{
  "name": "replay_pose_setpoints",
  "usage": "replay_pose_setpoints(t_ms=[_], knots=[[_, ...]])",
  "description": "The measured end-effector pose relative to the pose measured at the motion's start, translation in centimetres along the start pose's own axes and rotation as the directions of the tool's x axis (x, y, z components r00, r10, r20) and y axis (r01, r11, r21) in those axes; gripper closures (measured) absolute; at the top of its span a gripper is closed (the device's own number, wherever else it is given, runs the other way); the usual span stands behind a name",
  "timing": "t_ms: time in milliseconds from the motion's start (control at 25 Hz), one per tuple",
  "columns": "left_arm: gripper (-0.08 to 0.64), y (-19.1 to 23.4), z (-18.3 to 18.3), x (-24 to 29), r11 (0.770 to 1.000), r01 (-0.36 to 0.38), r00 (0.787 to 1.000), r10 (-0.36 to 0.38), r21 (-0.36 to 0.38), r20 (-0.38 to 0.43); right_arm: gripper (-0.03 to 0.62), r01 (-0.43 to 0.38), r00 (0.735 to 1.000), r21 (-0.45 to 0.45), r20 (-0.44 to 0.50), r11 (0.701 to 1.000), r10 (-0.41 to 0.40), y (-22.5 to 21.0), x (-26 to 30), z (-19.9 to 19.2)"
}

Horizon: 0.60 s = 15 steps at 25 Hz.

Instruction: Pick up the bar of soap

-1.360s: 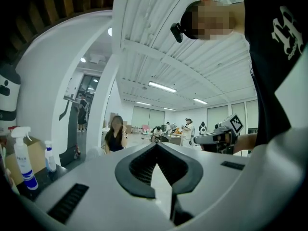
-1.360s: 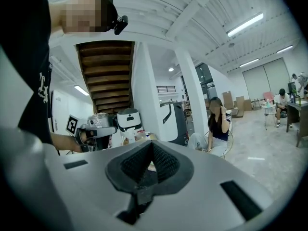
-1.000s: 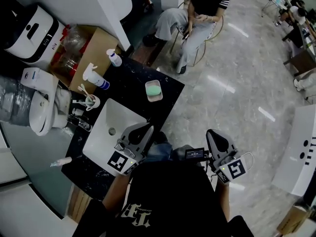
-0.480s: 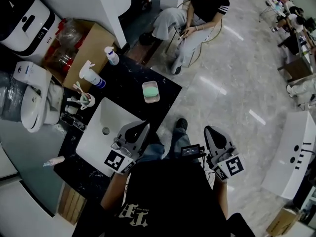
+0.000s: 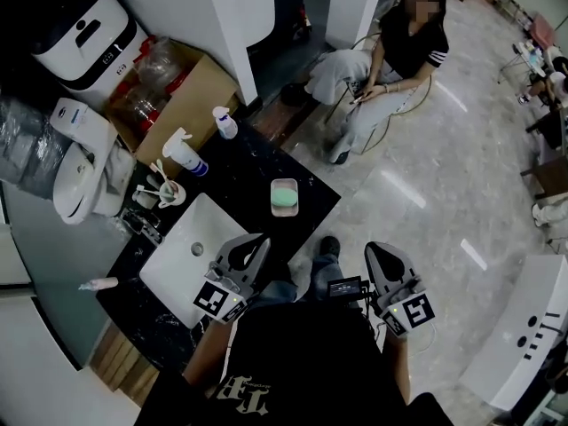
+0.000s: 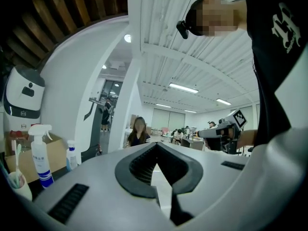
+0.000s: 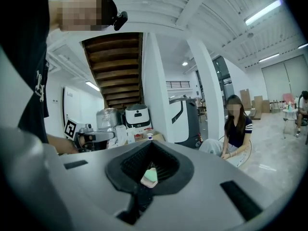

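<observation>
Gripping nothing, left claw (image 5: 262, 240) and right claw (image 5: 373, 248), both closed, hover before rounded green soap (image 5: 284, 196) in rectangular dish (image 5: 284, 212).

Head view: dim, corners vignetted, strong fisheye bend at the edges. Pale glare streaks on floor (image 5: 404, 189); counter (image 5: 253, 174) near-black.
Gripper views: brighter, lit by ceiling strips (image 6: 183, 87); stair underside (image 7: 113, 57) in shadow. Left gripper (image 6: 156, 148) and right gripper (image 7: 150, 146) soft-focused close up; frame rims black.
</observation>
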<state>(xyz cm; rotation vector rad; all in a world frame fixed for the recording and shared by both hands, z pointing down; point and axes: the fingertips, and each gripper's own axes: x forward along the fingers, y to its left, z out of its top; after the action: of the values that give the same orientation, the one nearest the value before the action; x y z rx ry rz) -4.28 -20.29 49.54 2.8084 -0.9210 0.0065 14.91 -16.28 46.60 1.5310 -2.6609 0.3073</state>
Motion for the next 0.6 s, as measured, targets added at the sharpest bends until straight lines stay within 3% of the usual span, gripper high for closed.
replay_pose_setpoints(t_ms=[240,600], knots=[[0.552,1.3,-0.5,4.2,0.999,-0.052,0.997,0.053,0.016,-0.050,0.584,-0.034,0.999,0.032,-0.016,0.999,0.034,-4.9,1.4,-0.2],[0.552,1.6,0.3,9.1,0.997,-0.059,0.996,0.061,0.045,-0.061,0.584,-0.053,0.999,0.044,0.004,0.998,0.053,-10.8,3.5,0.9]])
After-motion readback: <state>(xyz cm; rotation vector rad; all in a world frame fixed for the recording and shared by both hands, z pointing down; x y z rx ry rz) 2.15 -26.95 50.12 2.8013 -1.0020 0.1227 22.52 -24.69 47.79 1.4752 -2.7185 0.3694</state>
